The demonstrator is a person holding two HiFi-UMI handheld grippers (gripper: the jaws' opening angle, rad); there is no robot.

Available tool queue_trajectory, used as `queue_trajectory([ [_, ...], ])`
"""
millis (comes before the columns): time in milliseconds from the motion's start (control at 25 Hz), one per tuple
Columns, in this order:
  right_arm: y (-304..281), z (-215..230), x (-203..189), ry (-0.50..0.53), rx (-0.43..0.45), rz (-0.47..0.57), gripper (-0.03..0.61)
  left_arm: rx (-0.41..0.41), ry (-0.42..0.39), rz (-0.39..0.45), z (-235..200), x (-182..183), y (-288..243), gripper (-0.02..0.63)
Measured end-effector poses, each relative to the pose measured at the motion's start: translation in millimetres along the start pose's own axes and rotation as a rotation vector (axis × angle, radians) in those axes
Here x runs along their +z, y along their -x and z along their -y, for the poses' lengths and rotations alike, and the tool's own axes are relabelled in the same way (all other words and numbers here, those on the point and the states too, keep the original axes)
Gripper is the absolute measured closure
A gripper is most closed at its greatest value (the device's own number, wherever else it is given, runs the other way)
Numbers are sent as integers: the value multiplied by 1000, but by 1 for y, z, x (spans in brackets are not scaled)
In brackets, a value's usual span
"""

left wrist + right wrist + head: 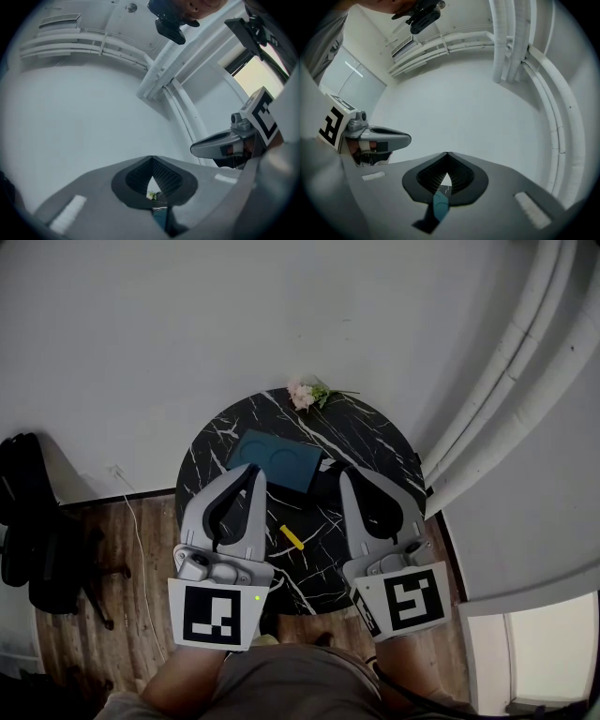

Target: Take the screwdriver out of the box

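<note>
- The box [275, 461] is seen as a flat teal rectangle with two round outlines on its top face. It is set askew near the middle of the round tabletop [375, 442], towards the far edge.
- The screwdriver [292, 537] shows only as a short yellow bar. It is laid diagonally outside the box, towards the near edge.

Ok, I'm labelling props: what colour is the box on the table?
The box is teal, seen best in the head view.

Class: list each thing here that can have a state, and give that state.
Left gripper: shut, empty.
Right gripper: shut, empty.
Flat teal rectangular box: on round black marble table; open or closed unclear.
Small yellow stick: on table, outside box.
Pink flower sprig: lying at table's edge.
</note>
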State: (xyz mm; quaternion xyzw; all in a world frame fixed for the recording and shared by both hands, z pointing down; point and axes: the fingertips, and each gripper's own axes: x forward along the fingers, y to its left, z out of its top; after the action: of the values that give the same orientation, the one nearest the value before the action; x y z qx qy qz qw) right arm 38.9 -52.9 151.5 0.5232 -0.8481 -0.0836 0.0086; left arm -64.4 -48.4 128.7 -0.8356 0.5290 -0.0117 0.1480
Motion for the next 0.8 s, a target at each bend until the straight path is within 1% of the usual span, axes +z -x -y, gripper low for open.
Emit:
queue_trajectory([
  [800,-1,-2,-2,-1,7,-7,554,2,1,-11,0,-3,0,612],
])
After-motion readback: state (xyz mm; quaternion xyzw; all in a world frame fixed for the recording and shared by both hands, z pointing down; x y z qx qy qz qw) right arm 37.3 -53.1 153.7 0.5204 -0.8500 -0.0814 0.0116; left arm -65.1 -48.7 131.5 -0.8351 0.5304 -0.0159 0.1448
